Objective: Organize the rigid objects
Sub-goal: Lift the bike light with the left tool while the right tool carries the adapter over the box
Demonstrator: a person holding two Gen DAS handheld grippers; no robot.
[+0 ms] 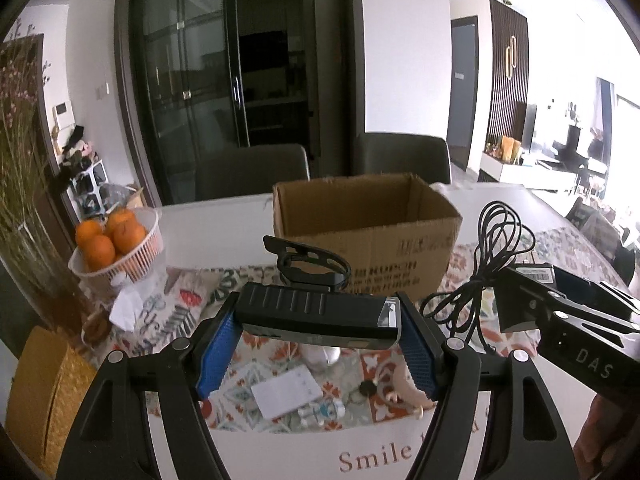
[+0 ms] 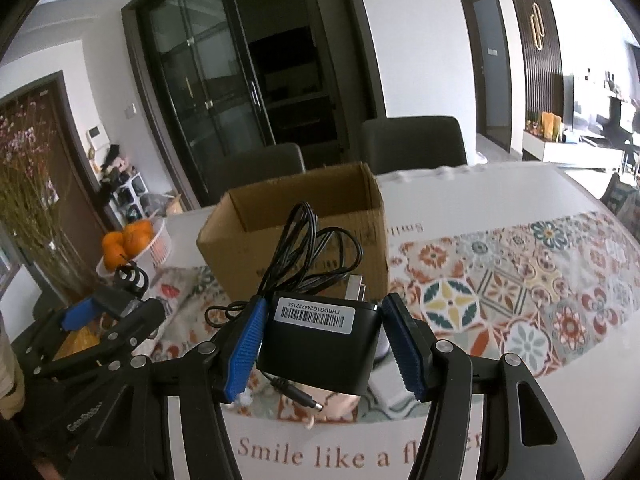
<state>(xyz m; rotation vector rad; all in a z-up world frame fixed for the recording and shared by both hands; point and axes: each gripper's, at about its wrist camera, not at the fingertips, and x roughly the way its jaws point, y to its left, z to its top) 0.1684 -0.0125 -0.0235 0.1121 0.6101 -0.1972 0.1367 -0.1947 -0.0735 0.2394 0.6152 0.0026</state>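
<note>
My left gripper (image 1: 318, 344) is shut on a black bike light (image 1: 316, 314) with a strap mount on top, held above the patterned tablecloth. My right gripper (image 2: 324, 344) is shut on a black power adapter (image 2: 320, 340) with a barcode label; its black cable (image 2: 316, 252) loops up above it. An open cardboard box (image 1: 368, 236) stands on the table just beyond both grippers and also shows in the right wrist view (image 2: 296, 232). The right gripper appears at the right of the left wrist view (image 1: 568, 316); the left gripper appears at the left of the right wrist view (image 2: 108, 312).
A white basket of oranges (image 1: 116, 248) stands at the left. Below my left gripper lie a white card (image 1: 286, 394), a small figurine (image 1: 324, 410) and a keyring (image 1: 362, 390). Two dark chairs (image 1: 252, 172) stand behind the table. A vase of dried flowers (image 1: 24, 200) is far left.
</note>
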